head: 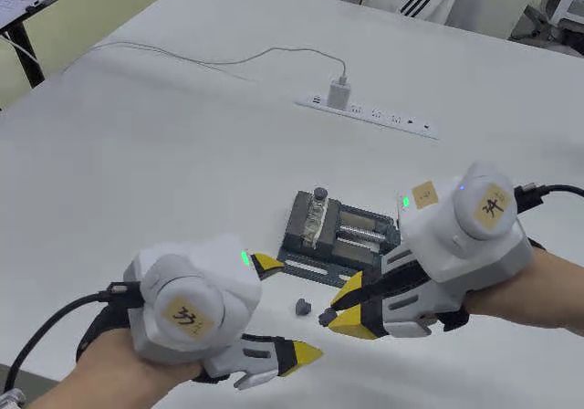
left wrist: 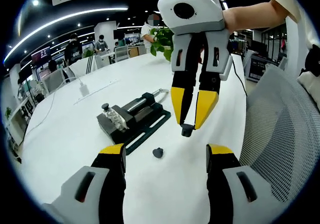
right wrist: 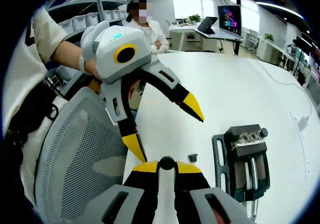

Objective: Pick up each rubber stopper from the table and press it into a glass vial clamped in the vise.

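Observation:
A small black vise (head: 351,235) sits mid-table and clamps a glass vial (head: 317,219) lying on its side, with a dark stopper (head: 320,193) at its end. A loose dark rubber stopper (head: 302,307) lies on the white table (head: 164,153) in front of the vise. My right gripper (head: 332,316) is shut on another stopper (right wrist: 166,162), held just above the table beside the loose one. My left gripper (head: 287,309) stands open, its yellow tips either side of the loose stopper (left wrist: 158,152), with nothing between them. The vise (left wrist: 142,115) also lies ahead in the left gripper view.
A white power strip (head: 374,114) with a plugged-in charger (head: 338,92) and its cable lies behind the vise. A mesh office chair (right wrist: 80,149) stands at the near table edge. People sit at the far side of the room.

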`<state>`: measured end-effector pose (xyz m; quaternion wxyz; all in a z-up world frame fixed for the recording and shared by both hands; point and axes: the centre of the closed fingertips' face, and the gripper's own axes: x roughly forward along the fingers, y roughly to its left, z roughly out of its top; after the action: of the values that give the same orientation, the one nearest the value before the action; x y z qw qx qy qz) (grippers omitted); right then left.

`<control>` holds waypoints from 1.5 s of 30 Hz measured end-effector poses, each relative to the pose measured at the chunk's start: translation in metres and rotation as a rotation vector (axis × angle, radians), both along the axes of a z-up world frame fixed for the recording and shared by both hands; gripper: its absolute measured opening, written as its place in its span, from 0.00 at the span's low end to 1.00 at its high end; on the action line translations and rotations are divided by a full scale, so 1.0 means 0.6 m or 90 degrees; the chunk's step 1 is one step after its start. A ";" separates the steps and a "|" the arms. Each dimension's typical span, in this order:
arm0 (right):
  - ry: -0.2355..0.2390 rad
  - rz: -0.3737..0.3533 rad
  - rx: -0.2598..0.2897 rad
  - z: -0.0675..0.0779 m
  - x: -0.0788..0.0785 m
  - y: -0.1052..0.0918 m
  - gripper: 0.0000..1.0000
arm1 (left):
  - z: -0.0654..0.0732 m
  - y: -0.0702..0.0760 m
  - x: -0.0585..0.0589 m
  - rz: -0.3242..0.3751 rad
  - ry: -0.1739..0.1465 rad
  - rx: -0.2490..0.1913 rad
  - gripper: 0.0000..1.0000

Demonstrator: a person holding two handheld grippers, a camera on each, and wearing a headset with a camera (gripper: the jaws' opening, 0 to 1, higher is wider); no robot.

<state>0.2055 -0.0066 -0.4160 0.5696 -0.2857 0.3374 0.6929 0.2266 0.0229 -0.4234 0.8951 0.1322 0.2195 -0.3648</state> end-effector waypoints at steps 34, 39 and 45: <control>-0.065 0.028 -0.035 0.012 0.105 0.008 0.06 | 0.013 0.054 0.019 0.083 -0.008 -0.027 0.91; -0.098 0.041 -0.046 0.017 0.141 0.018 0.06 | 0.016 0.048 0.019 0.073 -0.010 -0.022 0.90; -0.137 0.065 -0.066 0.023 0.176 0.029 0.06 | 0.015 0.047 0.021 0.071 -0.010 -0.022 0.89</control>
<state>0.3111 0.0106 -0.4024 0.5508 -0.4042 0.2949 0.6681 0.2393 0.0510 -0.4143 0.9181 0.1069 0.2128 -0.3167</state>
